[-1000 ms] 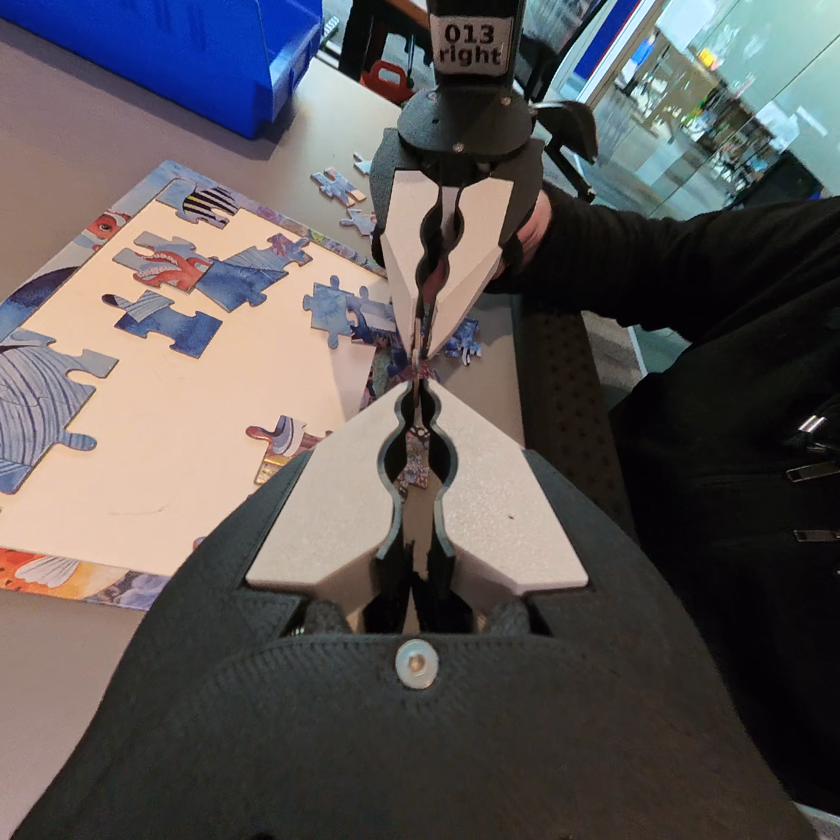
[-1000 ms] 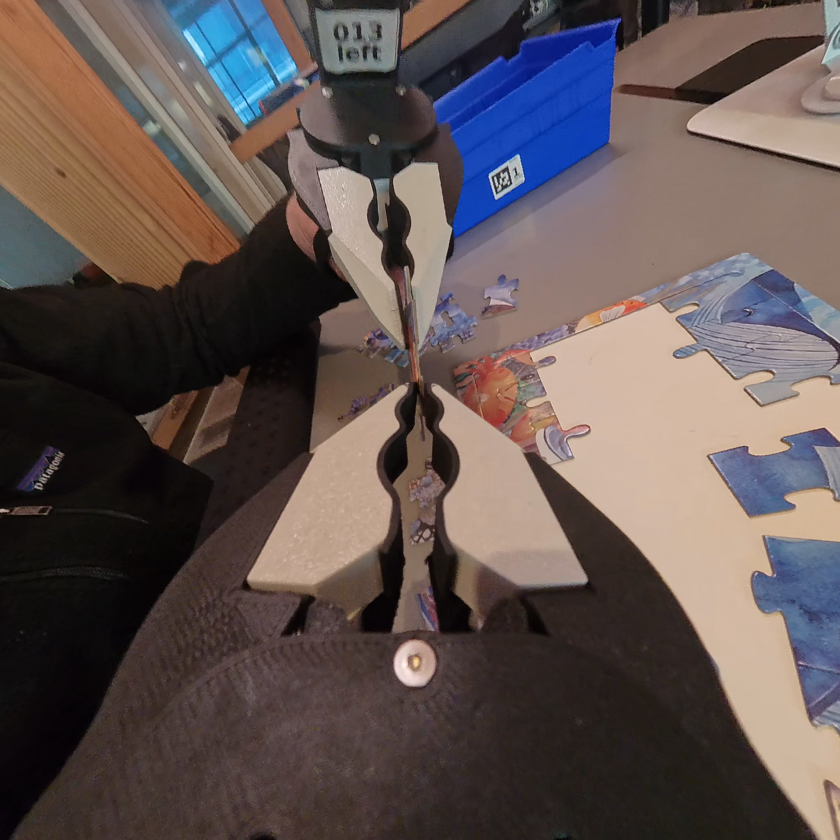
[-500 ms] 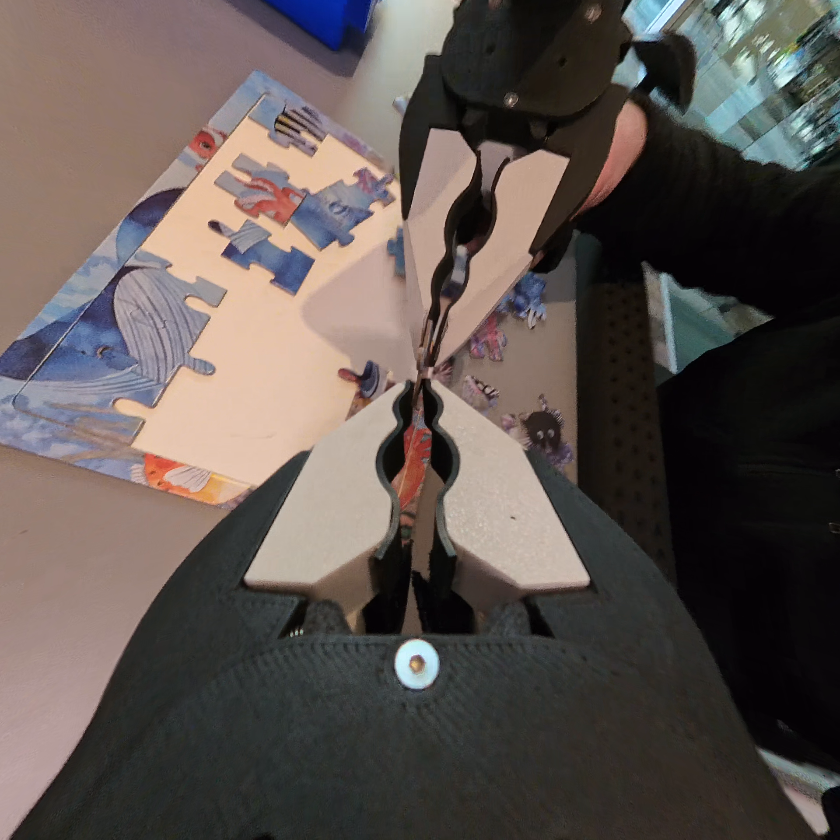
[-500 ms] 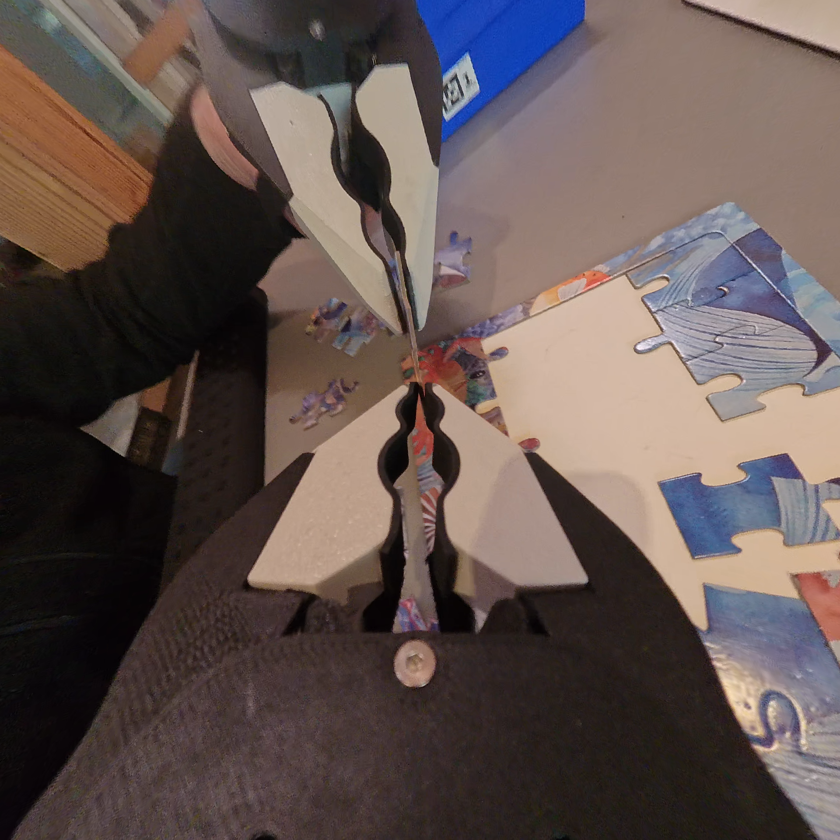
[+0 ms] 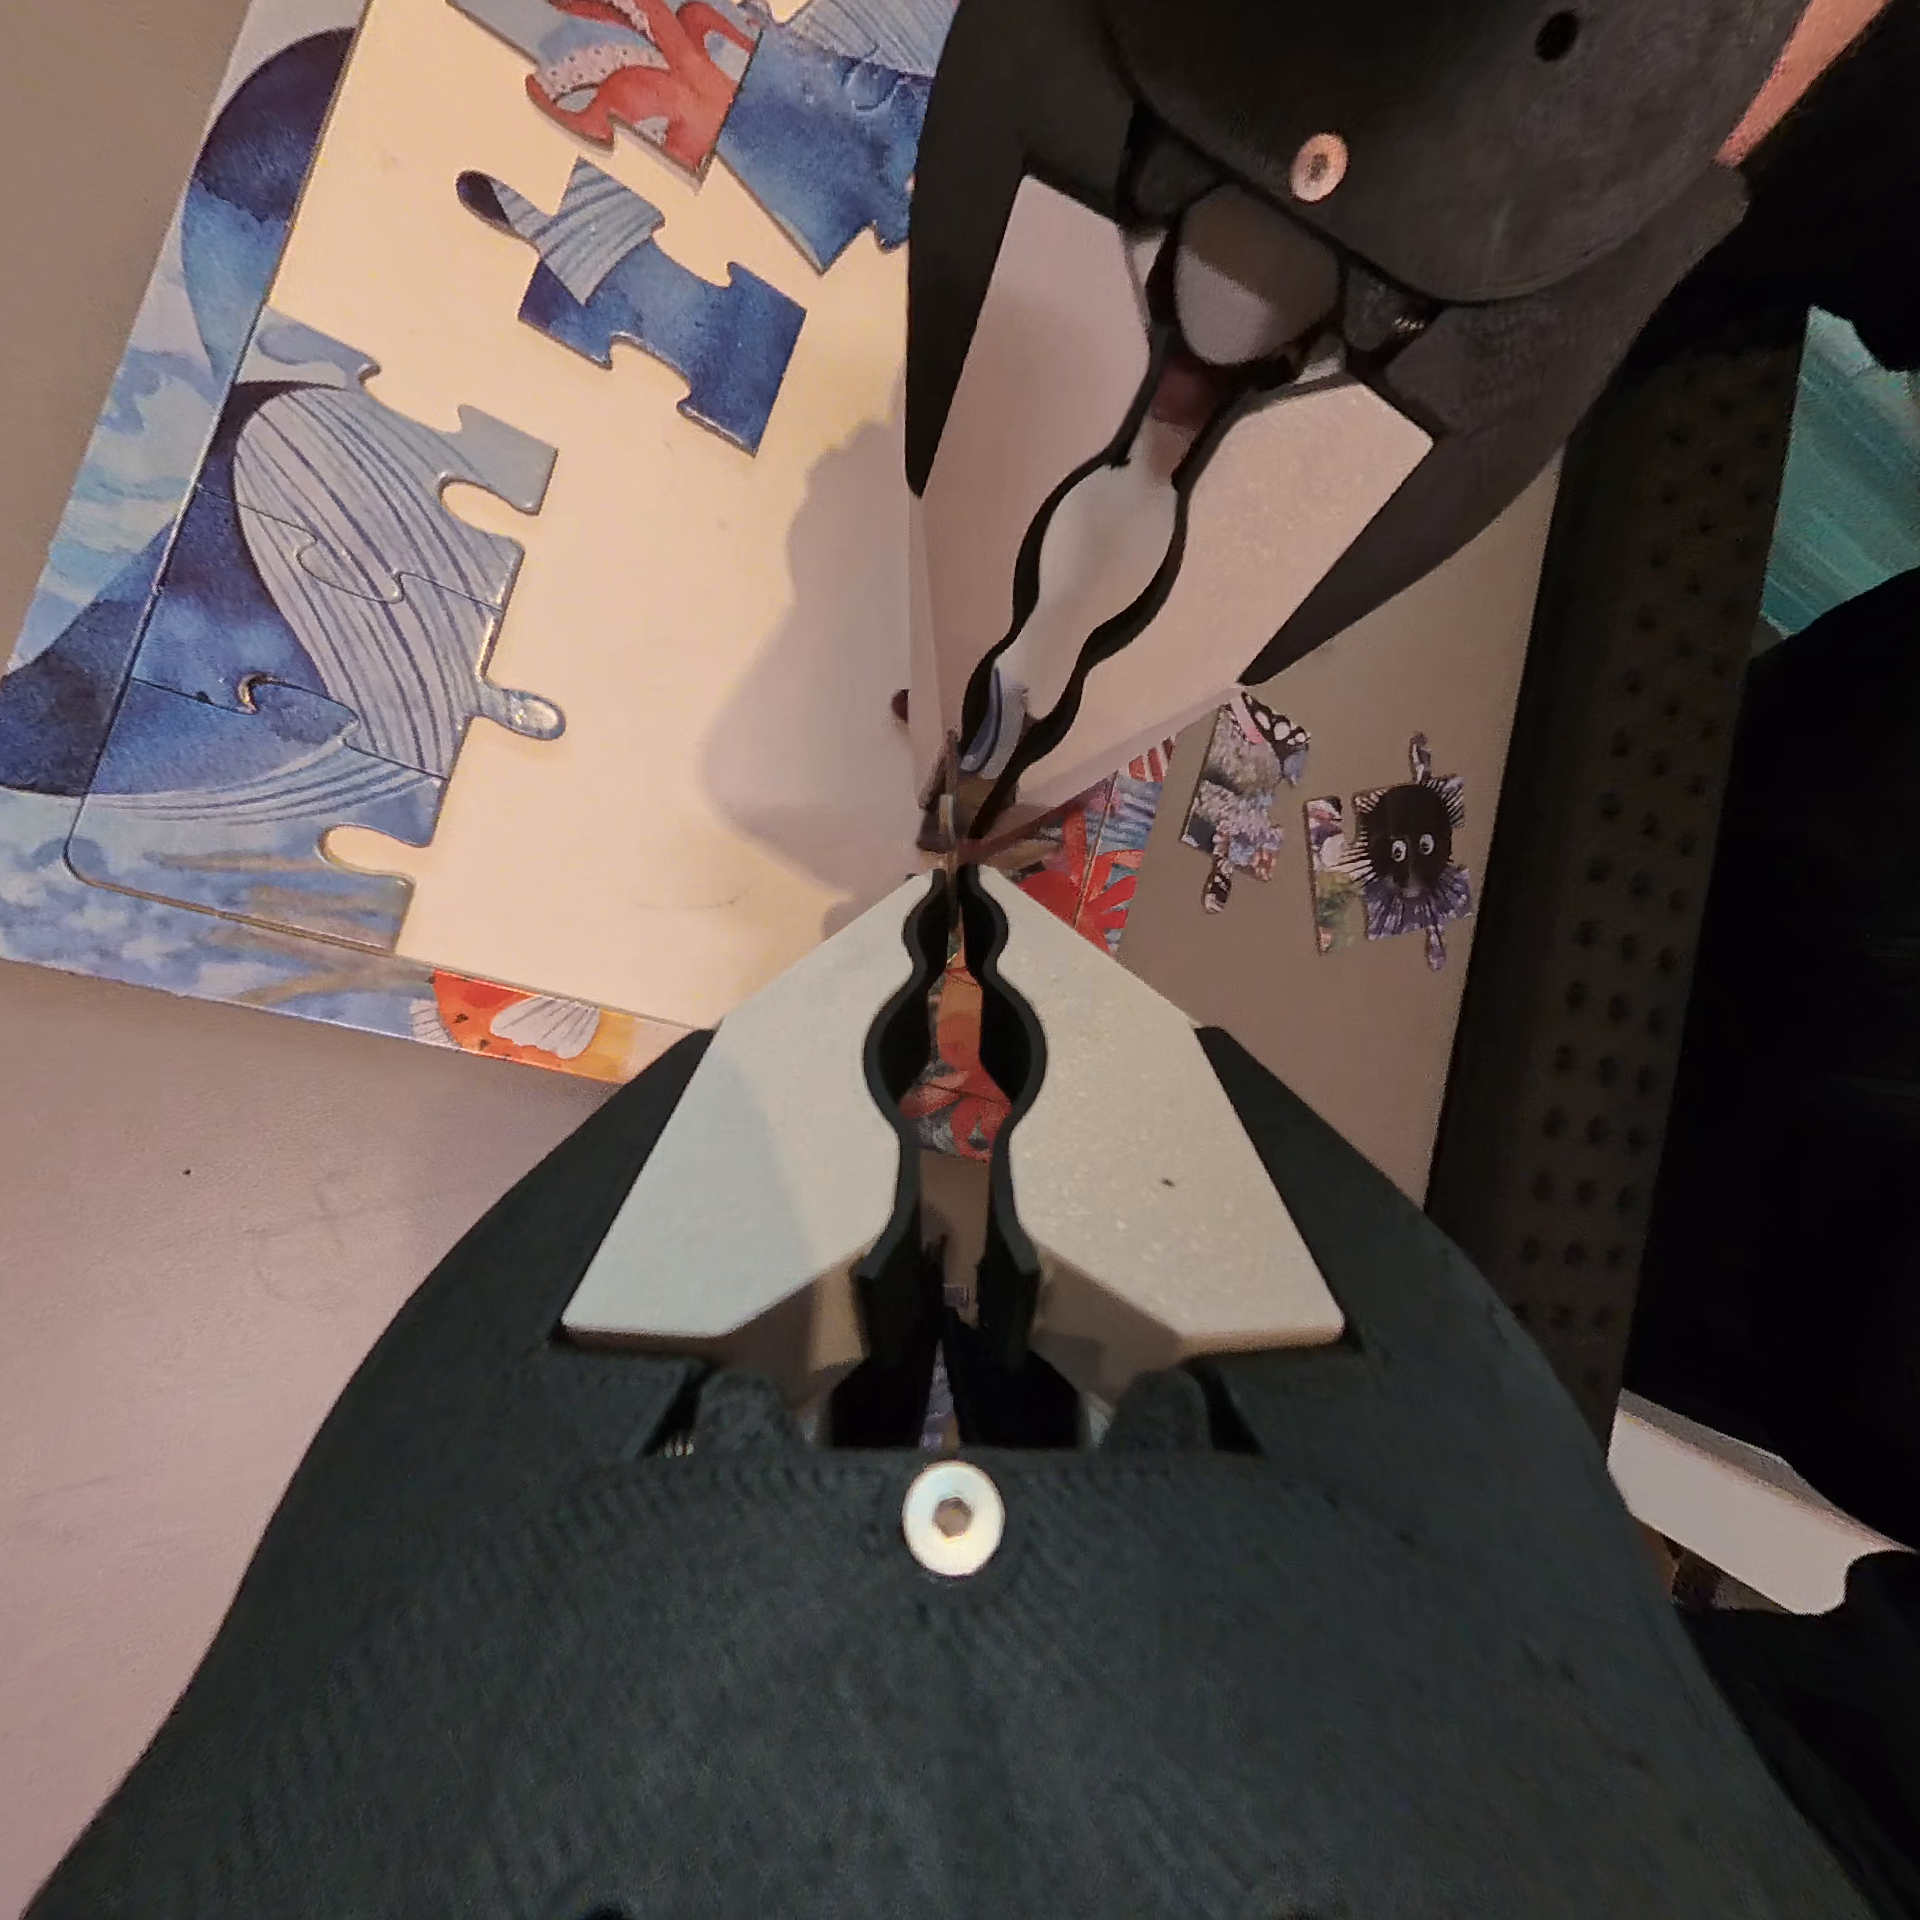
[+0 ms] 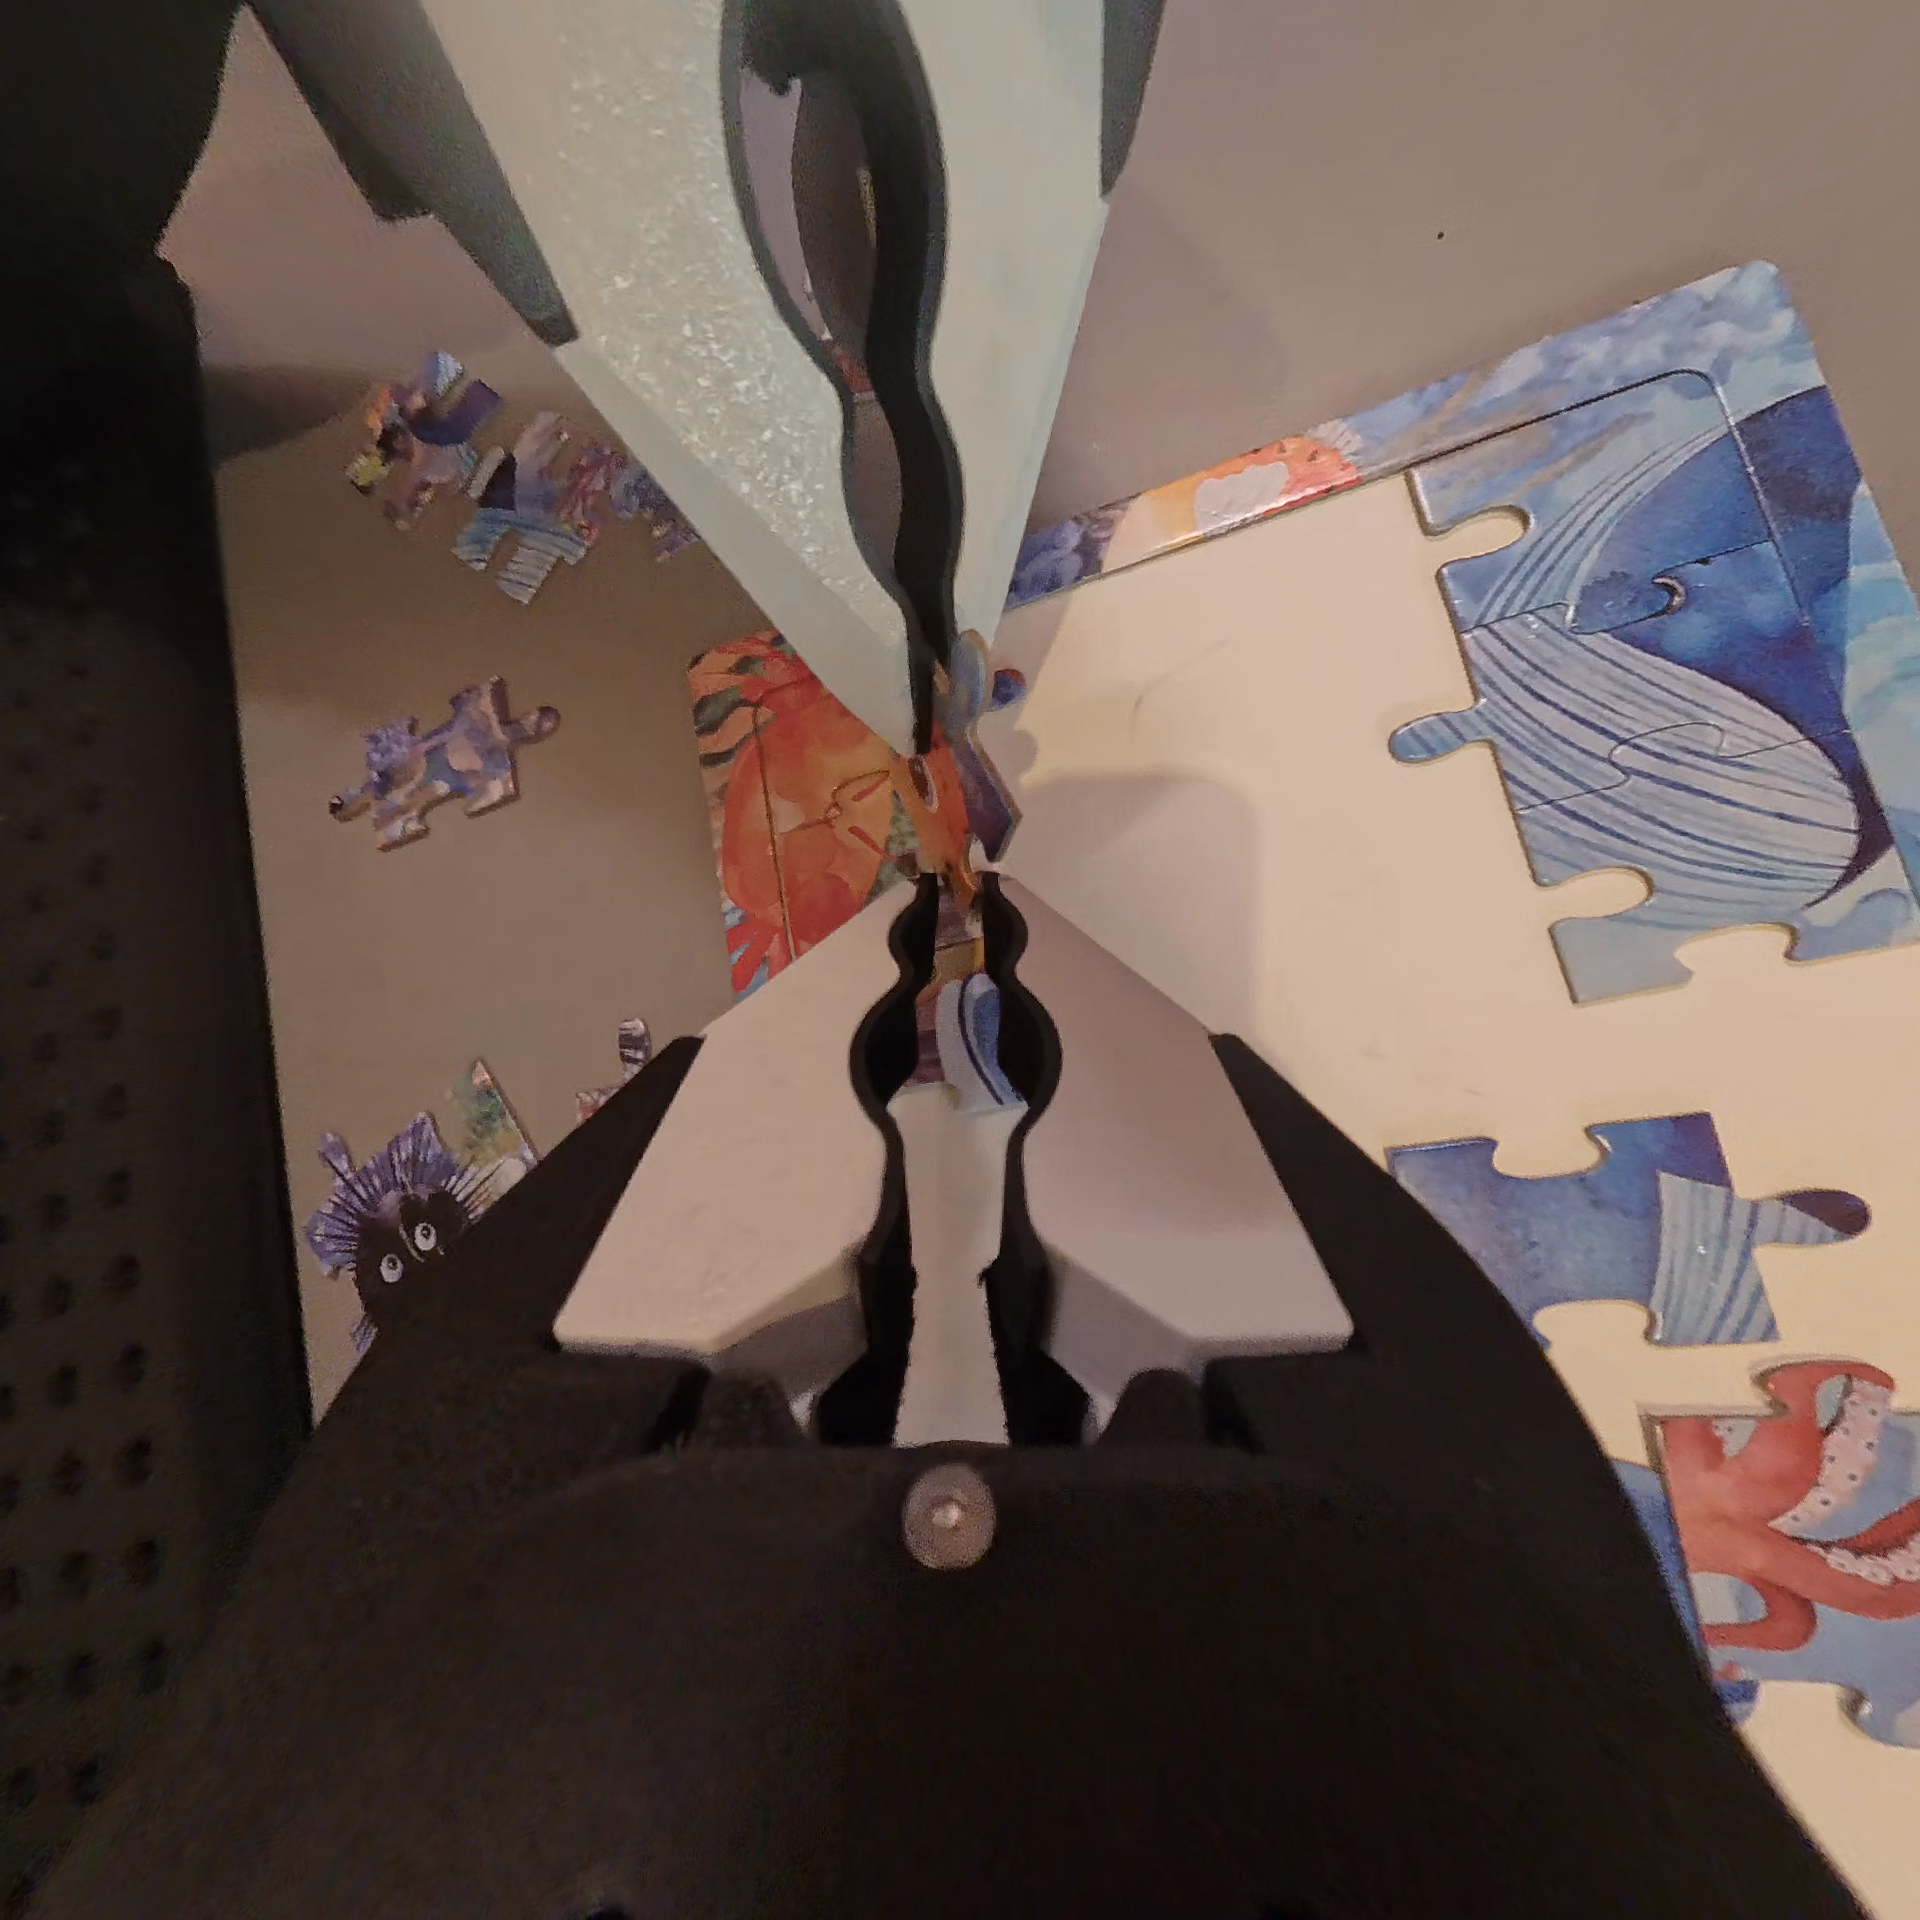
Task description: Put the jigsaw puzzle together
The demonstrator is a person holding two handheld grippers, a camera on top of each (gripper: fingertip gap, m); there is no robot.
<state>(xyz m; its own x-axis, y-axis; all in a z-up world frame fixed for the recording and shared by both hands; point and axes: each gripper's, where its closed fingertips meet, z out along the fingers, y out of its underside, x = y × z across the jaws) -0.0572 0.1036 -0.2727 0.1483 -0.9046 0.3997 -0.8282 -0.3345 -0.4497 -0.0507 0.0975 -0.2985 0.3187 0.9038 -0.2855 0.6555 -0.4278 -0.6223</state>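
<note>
A small orange and blue puzzle piece [image 6: 940, 805] is pinched edge-on between both grippers, tip to tip; it also shows in the left wrist view [image 5: 943, 805]. My left gripper [image 5: 953, 881] is shut on it from one side. My right gripper [image 6: 961, 883] is shut on it from the other. They hold it just above the corner of the puzzle tray [image 5: 644, 582], beside the joined orange crab pieces [image 6: 810, 810]. The whale section [image 5: 312, 623] lies joined in the tray. Blue pieces [image 5: 665, 312] and a red octopus piece [image 6: 1787, 1496] lie loose on the cream base.
Loose pieces lie on the grey table beside the tray: a black sea urchin piece [image 5: 1392, 842], a butterfly-like one [image 5: 1247, 800], purple ones [image 6: 447, 758] and a small cluster [image 6: 520, 499]. A black perforated mat [image 5: 1621, 727] runs along the table edge.
Both grippers have tipped over and come down toward the tray corner, still tip to tip on the piece. The views now look almost straight down at the tray.
</note>
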